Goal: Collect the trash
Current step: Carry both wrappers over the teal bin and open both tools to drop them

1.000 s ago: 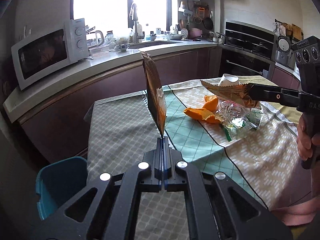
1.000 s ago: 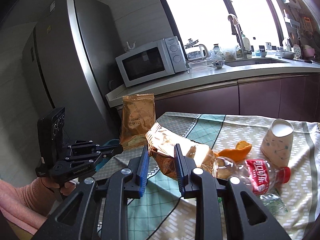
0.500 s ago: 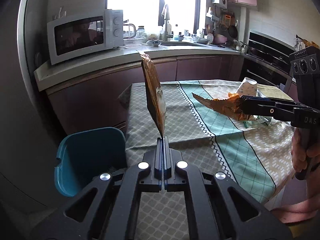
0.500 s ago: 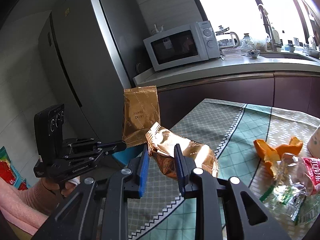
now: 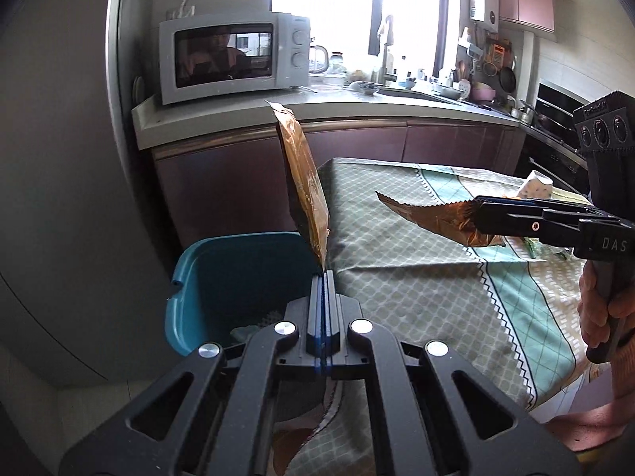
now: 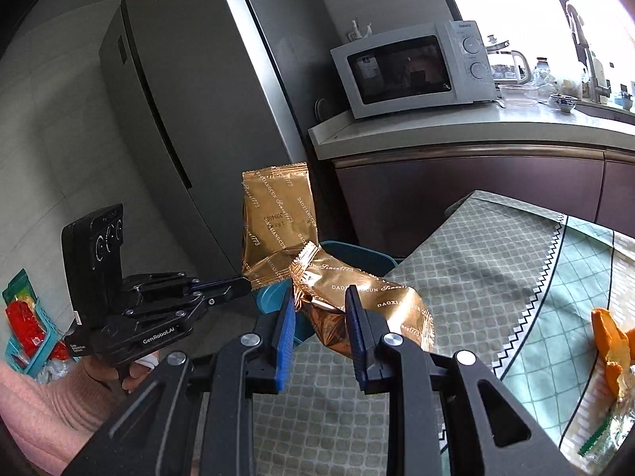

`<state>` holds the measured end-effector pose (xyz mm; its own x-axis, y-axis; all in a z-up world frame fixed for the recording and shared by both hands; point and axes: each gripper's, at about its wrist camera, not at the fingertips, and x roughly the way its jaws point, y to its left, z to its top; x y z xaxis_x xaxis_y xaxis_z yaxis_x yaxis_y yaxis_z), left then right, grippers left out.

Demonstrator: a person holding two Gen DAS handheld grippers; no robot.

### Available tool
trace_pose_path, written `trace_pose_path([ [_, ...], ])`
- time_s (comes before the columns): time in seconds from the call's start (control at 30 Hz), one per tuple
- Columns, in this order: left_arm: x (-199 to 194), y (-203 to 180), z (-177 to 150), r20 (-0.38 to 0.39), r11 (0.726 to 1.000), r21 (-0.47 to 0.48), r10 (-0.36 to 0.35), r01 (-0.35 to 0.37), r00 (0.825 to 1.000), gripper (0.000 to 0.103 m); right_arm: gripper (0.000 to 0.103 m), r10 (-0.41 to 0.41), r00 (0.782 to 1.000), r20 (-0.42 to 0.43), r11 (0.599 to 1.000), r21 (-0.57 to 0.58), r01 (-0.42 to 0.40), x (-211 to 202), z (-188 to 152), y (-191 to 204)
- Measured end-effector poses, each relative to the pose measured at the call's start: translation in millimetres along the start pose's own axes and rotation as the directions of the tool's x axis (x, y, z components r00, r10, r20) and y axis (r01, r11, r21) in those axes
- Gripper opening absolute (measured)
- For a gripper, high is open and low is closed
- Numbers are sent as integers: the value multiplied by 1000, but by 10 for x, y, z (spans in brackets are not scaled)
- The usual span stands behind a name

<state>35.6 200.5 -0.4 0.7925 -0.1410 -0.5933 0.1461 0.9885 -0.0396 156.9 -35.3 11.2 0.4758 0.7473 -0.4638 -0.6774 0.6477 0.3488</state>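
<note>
My left gripper (image 5: 324, 277) is shut on the corner of a flat gold snack wrapper (image 5: 303, 182), held upright over the near rim of the teal trash bin (image 5: 222, 277); the same wrapper (image 6: 278, 222) shows in the right wrist view. My right gripper (image 6: 320, 301) is shut on a crumpled gold wrapper (image 6: 357, 301), held above the table's left edge just right of the bin (image 6: 357, 252). From the left wrist view the crumpled wrapper (image 5: 432, 214) hangs over the tablecloth (image 5: 416, 285).
A grey fridge (image 6: 190, 119) stands behind the bin. A microwave (image 5: 234, 59) sits on the counter. Orange peel (image 6: 611, 341), a paper cup (image 5: 533, 188) and plastic packaging lie on the table's right part. A blue basket (image 6: 27, 317) sits on the floor.
Both grippers have swung left with their wrappers, from over the table's middle to the bin at its left end. The left wrapper now hangs over the bin.
</note>
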Motion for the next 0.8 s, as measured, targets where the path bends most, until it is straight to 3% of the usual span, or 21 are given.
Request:
trace_pose_path([
  [0.8, 64, 329, -156, -30, 997, -65, 46, -48, 998, 1, 23, 35, 997, -64, 999, -21, -36, 600, 314, 148],
])
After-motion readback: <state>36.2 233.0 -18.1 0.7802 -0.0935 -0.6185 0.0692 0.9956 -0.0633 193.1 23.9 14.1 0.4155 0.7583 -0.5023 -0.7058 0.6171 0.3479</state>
